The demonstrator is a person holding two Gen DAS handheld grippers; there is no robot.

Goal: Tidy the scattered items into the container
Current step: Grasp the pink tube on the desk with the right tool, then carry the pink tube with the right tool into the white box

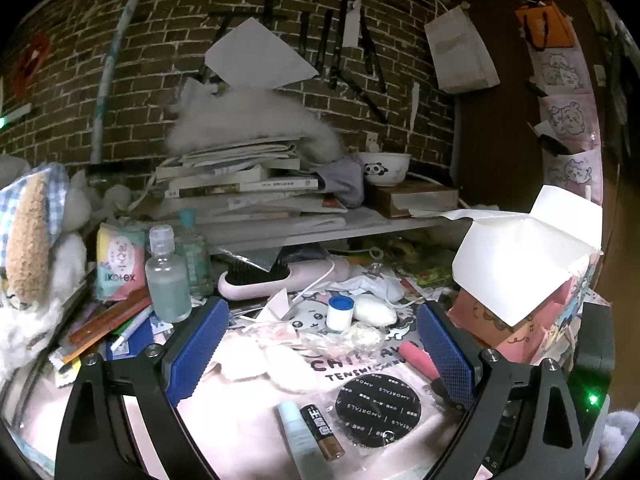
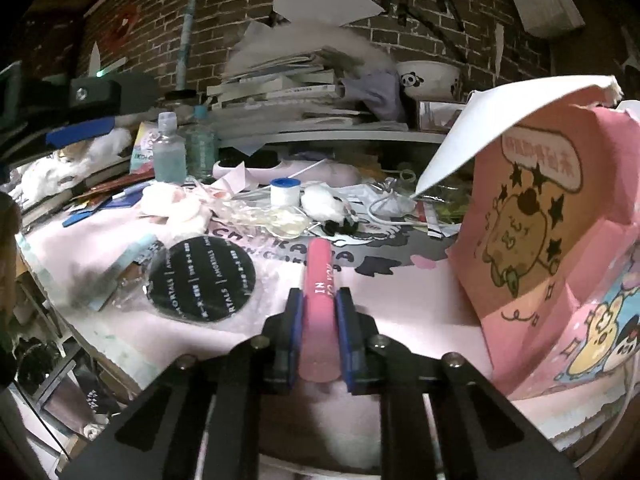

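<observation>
My right gripper [image 2: 319, 297] is shut on a pink tube [image 2: 318, 264] that pokes forward just above the pink mat [image 2: 400, 300]. The container, a pink cartoon box [image 2: 524, 232] with a white flap open, stands close to its right. In the left wrist view the same pink tube [image 1: 418, 360] shows beside my left gripper's right pad. My left gripper [image 1: 320, 354] is open above cotton pads [image 1: 272, 360], with nothing between its fingers. Nearer the camera lie a black round disc [image 1: 378, 410], a pale tube [image 1: 298, 436] and a small brown bottle [image 1: 322, 432]. The pink box [image 1: 516, 320] is at right.
A white roll with a blue cap [image 1: 339, 312], crumpled plastic [image 1: 352, 338], a pink hairbrush [image 1: 276, 278] and clear bottles [image 1: 168, 280] crowd the back of the mat. Stacked books [image 1: 244, 184] and a panda bowl [image 1: 384, 168] sit on a shelf. Pencils and plush toys lie at left.
</observation>
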